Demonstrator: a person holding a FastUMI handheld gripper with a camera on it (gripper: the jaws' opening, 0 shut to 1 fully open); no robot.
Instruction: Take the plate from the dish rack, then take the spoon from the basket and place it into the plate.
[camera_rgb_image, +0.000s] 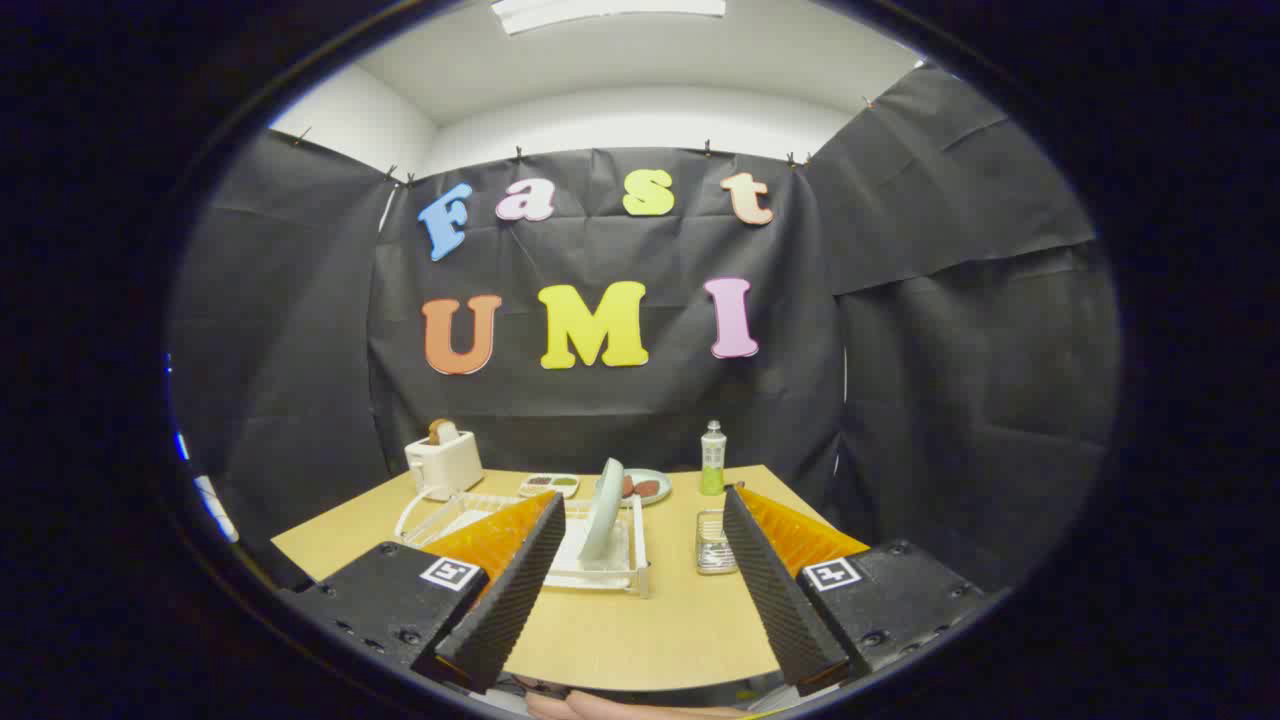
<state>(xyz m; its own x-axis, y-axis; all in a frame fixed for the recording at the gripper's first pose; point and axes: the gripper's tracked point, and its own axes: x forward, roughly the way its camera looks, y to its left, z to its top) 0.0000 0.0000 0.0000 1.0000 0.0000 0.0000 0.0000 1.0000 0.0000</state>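
1. Our gripper (640, 540) hangs above the near edge of the table (620, 630), its two fingers spread wide apart and holding nothing.
2. Just beyond the fingertips, between them, sits the dish rack (600, 560), with the plate (603, 510) standing on edge in it, slightly tilted. We judge that it is kept upright this way so a finger can slip down each face of the rim.
3. To the right of the rack, close by the right finger, we see the small wire basket (712, 543). The spoon should be in it, but it is too small for us to make out.
4. Farther back stand a toaster (444, 462) on the left, a small tray (549, 485), a second plate with food (645, 487) and a green bottle (712, 458).
5. We judge the task is at its start: the open fingers line up with the racked plate, ready to advance and close on its upper edge.
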